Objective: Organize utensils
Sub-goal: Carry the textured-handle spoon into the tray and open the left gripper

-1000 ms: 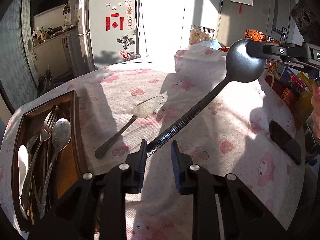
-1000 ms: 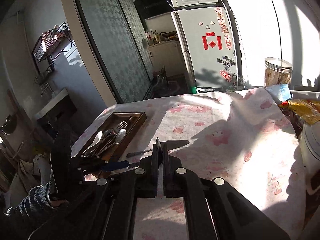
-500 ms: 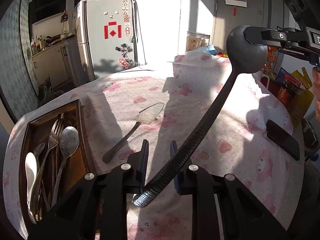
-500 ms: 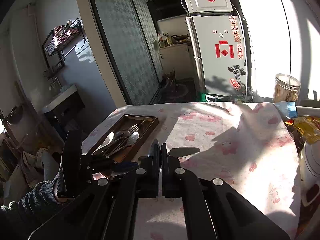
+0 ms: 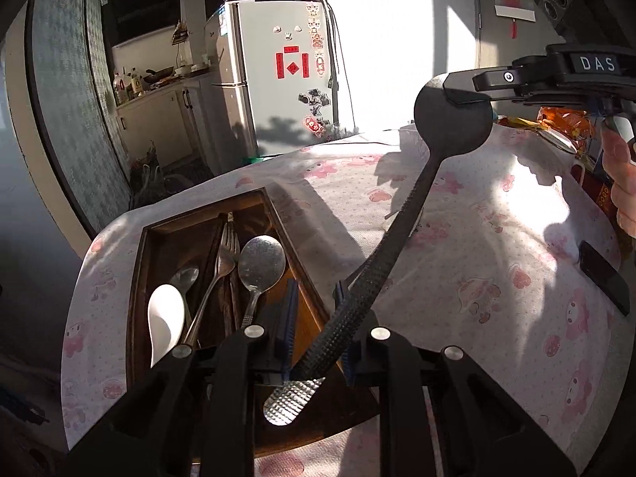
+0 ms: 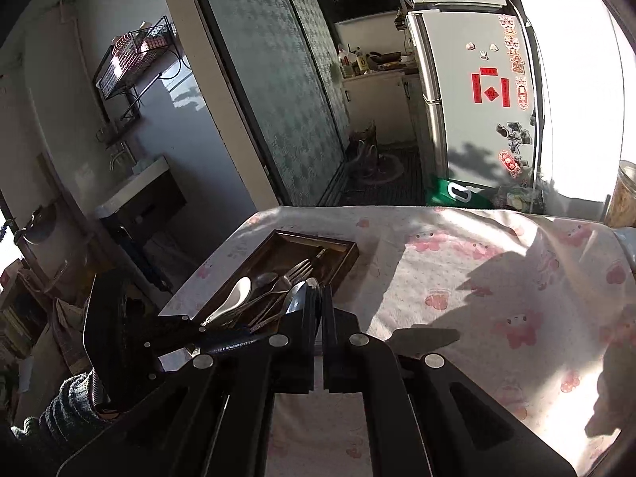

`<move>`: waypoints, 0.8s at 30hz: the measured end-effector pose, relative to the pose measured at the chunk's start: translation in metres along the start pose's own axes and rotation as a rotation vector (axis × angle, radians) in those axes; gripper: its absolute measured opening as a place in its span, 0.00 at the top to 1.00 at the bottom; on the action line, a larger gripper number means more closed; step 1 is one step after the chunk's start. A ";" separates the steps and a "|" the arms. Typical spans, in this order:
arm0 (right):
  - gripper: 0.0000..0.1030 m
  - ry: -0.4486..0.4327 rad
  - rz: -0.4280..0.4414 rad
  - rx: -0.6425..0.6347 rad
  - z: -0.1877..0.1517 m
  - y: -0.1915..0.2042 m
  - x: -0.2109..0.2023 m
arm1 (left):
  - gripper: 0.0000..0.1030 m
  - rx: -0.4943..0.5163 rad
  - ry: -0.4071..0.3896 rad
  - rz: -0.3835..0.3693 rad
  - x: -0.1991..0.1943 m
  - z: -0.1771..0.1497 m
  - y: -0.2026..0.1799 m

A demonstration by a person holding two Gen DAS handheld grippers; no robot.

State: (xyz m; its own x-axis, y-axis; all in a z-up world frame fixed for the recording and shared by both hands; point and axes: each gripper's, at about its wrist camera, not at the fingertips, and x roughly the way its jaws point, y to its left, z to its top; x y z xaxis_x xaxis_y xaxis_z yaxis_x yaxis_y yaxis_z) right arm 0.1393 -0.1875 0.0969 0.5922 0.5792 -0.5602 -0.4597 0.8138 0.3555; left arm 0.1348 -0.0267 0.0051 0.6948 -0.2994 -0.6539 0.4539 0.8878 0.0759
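Presently, a long metal ladle with a knurled handle (image 5: 369, 278) is held by its round bowl in the shut right hand-held gripper (image 5: 457, 91); handle lies between the closing left hand-held gripper (image 5: 316, 318) pads.

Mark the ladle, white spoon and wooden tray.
ladle (image 5: 451, 119), left wrist view, back of bowl
white spoon (image 5: 165, 314), left wrist view, bowl
wooden tray (image 5: 137, 286), left wrist view, left rim

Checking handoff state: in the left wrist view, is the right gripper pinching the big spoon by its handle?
No: the right gripper is clamped on the big spoon at its bowl, while the handle runs down between the left gripper's fingers.
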 end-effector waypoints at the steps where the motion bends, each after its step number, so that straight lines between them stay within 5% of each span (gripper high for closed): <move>1: 0.97 0.016 0.019 0.005 0.005 0.002 0.015 | 0.80 -0.013 0.005 0.019 -0.001 -0.002 0.011; 11: 0.95 0.164 0.054 0.064 0.015 0.010 0.146 | 0.80 -0.132 0.089 0.105 0.019 -0.028 0.088; 18: 0.89 0.182 0.002 0.049 0.001 0.016 0.173 | 0.78 -0.133 0.082 0.105 0.022 -0.036 0.095; 19: 0.79 0.177 0.011 0.048 0.000 0.017 0.172 | 0.74 -0.134 0.082 0.110 0.022 -0.036 0.095; 20: 0.69 0.165 0.016 0.047 0.000 0.017 0.168 | 0.59 -0.136 0.082 0.115 0.022 -0.036 0.096; 21: 0.43 0.144 0.011 0.050 0.000 0.017 0.160 | 0.50 -0.140 0.078 0.121 0.022 -0.036 0.096; 22: 0.28 0.116 0.008 0.051 0.002 0.014 0.152 | 0.38 -0.144 0.069 0.128 0.020 -0.035 0.096; 24: 0.27 0.086 0.024 0.064 0.004 0.009 0.132 | 0.32 -0.148 0.056 0.136 0.017 -0.034 0.096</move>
State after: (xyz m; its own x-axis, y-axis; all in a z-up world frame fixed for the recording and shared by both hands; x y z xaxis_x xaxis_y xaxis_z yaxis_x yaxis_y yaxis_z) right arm 0.2161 -0.1036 0.0294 0.5209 0.5949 -0.6121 -0.4282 0.8025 0.4156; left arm 0.1710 0.0649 -0.0239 0.7099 -0.1569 -0.6866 0.2680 0.9617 0.0573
